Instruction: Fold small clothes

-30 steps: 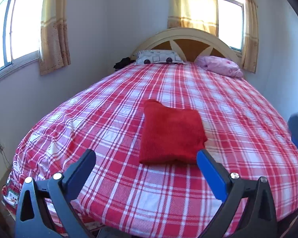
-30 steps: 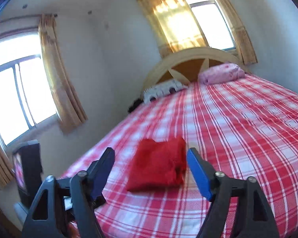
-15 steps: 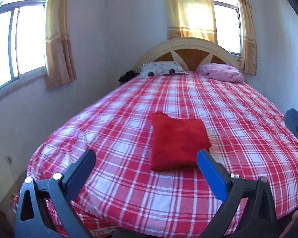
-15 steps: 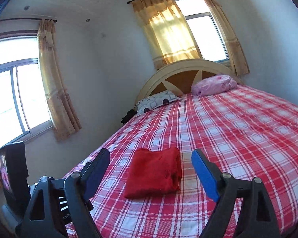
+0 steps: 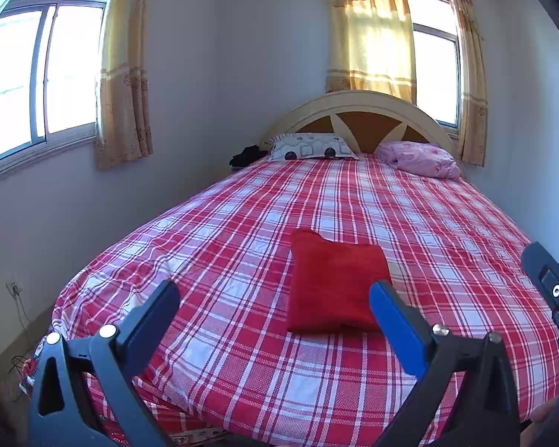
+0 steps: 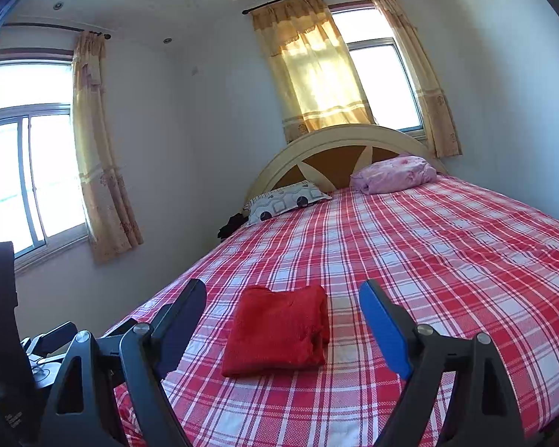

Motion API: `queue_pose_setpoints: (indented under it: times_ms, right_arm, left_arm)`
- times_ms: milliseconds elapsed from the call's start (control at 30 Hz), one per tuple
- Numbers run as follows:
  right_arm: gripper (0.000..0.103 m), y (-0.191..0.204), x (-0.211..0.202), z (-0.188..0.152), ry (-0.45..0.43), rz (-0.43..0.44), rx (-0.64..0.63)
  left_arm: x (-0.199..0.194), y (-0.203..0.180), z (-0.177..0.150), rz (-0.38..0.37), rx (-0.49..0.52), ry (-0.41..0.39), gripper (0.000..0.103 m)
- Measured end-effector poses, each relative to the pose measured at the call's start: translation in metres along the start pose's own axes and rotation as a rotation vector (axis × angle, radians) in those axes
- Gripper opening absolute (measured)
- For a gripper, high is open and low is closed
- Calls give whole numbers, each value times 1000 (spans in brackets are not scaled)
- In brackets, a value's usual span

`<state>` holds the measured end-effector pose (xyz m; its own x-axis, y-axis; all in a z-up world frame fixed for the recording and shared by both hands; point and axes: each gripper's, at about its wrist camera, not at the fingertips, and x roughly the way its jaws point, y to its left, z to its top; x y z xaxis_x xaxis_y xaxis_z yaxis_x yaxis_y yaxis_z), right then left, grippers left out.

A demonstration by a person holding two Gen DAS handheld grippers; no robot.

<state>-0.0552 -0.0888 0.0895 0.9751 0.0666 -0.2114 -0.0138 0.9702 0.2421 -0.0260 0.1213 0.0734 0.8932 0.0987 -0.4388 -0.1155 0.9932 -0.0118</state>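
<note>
— Bedroom with two windows and yellow curtains (image 5: 370, 33); what is on the bed (image 5: 354, 193)?

— On the red checked sheet lies a red cloth (image 5: 335, 283), folded to a neat square, near the foot end. At the headboard (image 6: 339, 141) are a patterned pillow (image 5: 309, 146) and a pink bundle (image 5: 417, 158).

— And the tongs?

— Left tongs (image 5: 274, 301) are wide apart, holding nothing, above the bed edge. Right tongs (image 6: 283, 301) are also wide apart and hold nothing. Neither touches the cloth.

No readable text, label, brand or number anywhere; small print at frame edges too blurred.
</note>
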Motion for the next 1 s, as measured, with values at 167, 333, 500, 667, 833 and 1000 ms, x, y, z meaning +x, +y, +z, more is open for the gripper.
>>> queue_pose_setpoints:
  times_ms: [167,333,500,667,833,1000]
  right_arm:
    - [85,-4,0,-1,6,-5,19]
    - [85,-4,1,-1,10,-4,21]
    - [85,-7,0,-2,12,-5,31]
    - [85,-8,1,-2,14,-6,34]
    - [85,-8,2,-4,24,-4,39]
    - [85,-8,2,-4,23,-5,39]
  left_arm:
    - [1,-7,-1,13,35,-3,103]
    - [0,-10,-2,18,56,-6,103]
    - [-2,-10,-2,14,52,-8,103]
    - [-2,-11,-2,16,55,-10,103]
    - [-2,-11,-1,15,59,-11,103]
    - [-2,-11,-1,16,60,-11,103]
